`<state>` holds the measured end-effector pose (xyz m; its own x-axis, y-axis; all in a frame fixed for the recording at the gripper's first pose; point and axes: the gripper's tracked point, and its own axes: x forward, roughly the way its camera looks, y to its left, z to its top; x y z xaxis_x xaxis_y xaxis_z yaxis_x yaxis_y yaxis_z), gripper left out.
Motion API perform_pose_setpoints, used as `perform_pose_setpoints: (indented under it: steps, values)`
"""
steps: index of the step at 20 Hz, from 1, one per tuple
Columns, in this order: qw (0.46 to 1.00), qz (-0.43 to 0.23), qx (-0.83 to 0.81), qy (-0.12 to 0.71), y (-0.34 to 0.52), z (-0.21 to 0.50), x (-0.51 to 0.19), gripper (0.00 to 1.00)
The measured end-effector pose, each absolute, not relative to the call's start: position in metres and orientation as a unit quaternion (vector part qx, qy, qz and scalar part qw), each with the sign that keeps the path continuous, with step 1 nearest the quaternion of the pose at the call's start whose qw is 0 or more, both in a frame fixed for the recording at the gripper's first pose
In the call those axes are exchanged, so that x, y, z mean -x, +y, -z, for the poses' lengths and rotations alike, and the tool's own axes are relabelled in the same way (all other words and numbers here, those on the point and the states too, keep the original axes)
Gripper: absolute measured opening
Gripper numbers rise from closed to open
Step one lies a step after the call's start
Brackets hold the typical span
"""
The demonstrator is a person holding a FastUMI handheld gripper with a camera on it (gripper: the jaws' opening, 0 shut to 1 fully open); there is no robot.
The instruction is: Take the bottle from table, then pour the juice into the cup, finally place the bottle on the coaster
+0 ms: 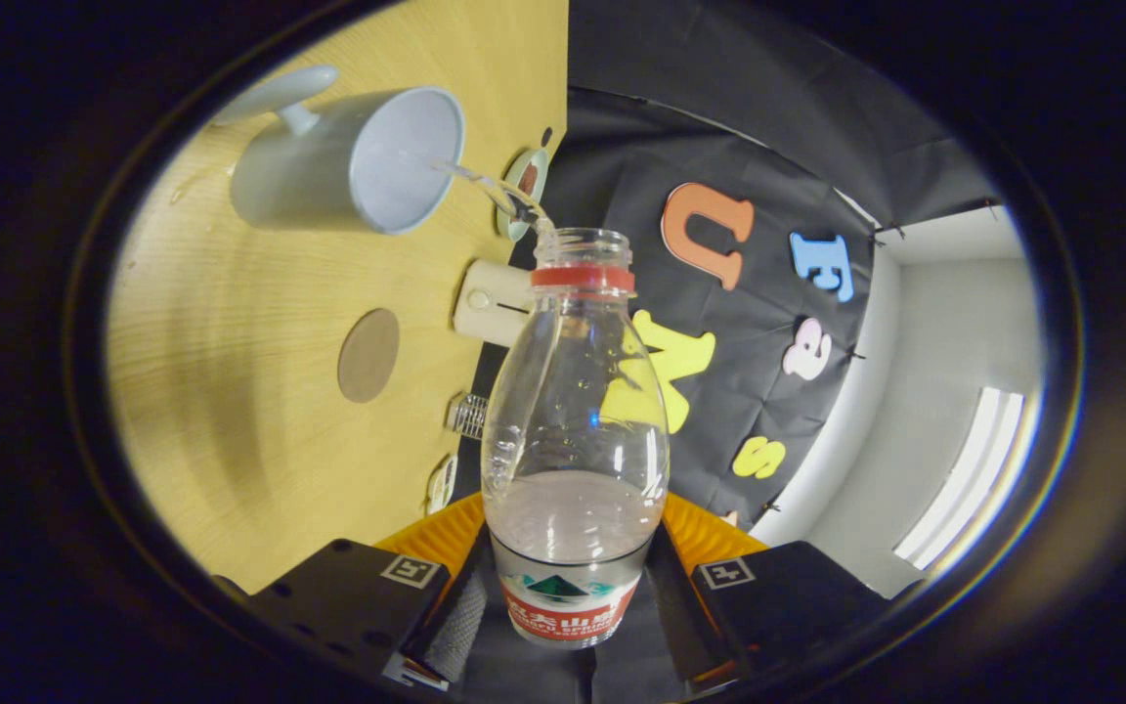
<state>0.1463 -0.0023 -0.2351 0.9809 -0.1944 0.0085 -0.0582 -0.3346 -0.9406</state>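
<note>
Pouring from bottle (575,420) clamped between hand-held gripper (571,596) fingers into cup (348,161).

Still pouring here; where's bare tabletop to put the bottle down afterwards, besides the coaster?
The tool is shut on the bottle, mid-pour into the cup. Bare wood table spreads wide around the round coaster, between the cup and the tool. It is crowded along the table's edge by the black cloth: a cream box and small items sit there.
</note>
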Motion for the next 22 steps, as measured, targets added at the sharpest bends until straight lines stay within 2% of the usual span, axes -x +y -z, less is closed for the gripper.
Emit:
perform_pose_setpoints:
  steps: [16,22]
  values:
    - [0.552,0.059,0.827,0.094,-0.006,0.242,-0.147,0.81]
    - [0.533,0.058,0.841,0.072,0.006,0.238,-0.146,0.81]
